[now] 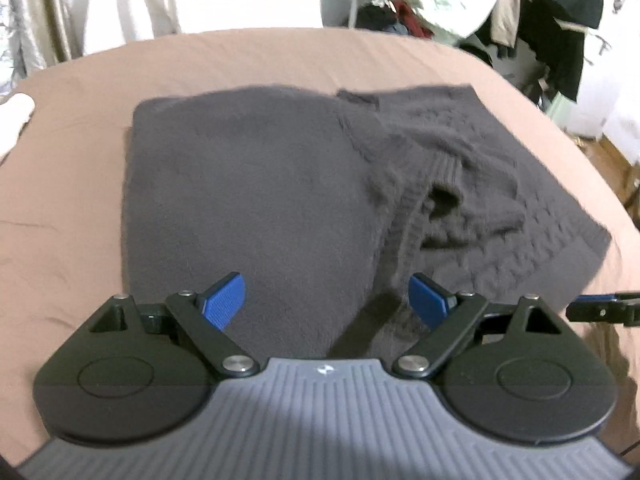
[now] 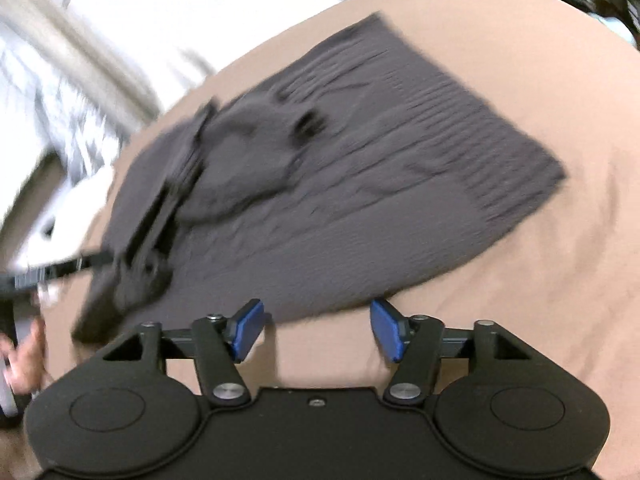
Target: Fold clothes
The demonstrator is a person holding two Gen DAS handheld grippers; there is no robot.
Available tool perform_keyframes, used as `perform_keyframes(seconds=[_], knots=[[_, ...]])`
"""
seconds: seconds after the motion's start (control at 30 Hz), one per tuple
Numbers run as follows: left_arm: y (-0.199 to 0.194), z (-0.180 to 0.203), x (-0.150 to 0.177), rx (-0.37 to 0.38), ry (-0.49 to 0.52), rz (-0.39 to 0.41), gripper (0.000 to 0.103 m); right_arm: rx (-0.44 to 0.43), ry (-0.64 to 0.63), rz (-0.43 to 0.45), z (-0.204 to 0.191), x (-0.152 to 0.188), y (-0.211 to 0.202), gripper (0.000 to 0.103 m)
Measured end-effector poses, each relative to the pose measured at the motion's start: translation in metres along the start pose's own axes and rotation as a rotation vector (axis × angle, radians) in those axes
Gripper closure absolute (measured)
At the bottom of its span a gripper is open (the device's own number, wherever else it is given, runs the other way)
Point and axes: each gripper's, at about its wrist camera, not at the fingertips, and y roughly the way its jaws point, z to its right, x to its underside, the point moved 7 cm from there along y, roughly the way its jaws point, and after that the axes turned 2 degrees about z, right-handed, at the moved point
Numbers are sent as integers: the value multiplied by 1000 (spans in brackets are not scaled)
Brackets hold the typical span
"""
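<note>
A dark grey knit sweater lies flat on the brown bed sheet, partly folded, with a smooth panel on the left and a cable-knit part with the sleeve cuff on the right. My left gripper is open and empty, low over the sweater's near edge. In the right wrist view the sweater is blurred. My right gripper is open and empty, just off the sweater's near edge over the sheet. The left gripper shows there, blurred, over the sweater's left part.
The bed sheet spreads around the sweater. A white item lies at the bed's left edge. Hanging clothes and a pile are behind the bed at the back right. Curtains hang at the back left.
</note>
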Motion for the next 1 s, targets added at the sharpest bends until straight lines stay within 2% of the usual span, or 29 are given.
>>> perform_keyframes(seconds=[0.1, 0.23, 0.33, 0.4, 0.47, 0.5, 0.53, 0.57, 0.73, 0.8, 0.87, 0.93, 1.0], knots=[[4, 1, -5, -6, -18, 7, 14, -44, 220, 85, 26, -18, 4, 37], [26, -5, 8, 27, -95, -83, 15, -69, 333, 164, 41, -40, 24, 37], [32, -4, 12, 19, -45, -97, 15, -25, 286, 194, 34, -58, 38, 37], [35, -8, 11, 41, -79, -109, 14, 4, 260, 216, 28, -70, 47, 37], [37, -12, 9, 63, -112, -121, 14, 37, 200, 236, 21, -80, 55, 44], [38, -14, 8, 74, -129, -127, 14, 54, 169, 246, 17, -86, 59, 58], [39, -17, 8, 87, -147, -133, 14, 70, 142, 244, 15, -90, 64, 78], [39, -20, 6, 103, -170, -137, 14, 87, 115, 240, 13, -95, 68, 84], [33, -33, -4, 184, -287, -126, 16, 88, -24, 285, -18, -120, 62, 89], [28, -40, -9, 227, -353, -118, 18, 69, -154, 309, -49, -131, 55, 89], [19, -47, -12, 302, -445, -124, 18, 50, -361, 311, -97, -135, 52, 90], [9, -55, -14, 336, -505, -110, 19, -44, -510, 309, -147, -129, 50, 90], [-2, -69, -17, 304, -521, -66, 19, -135, -626, 279, -188, -109, 50, 90]])
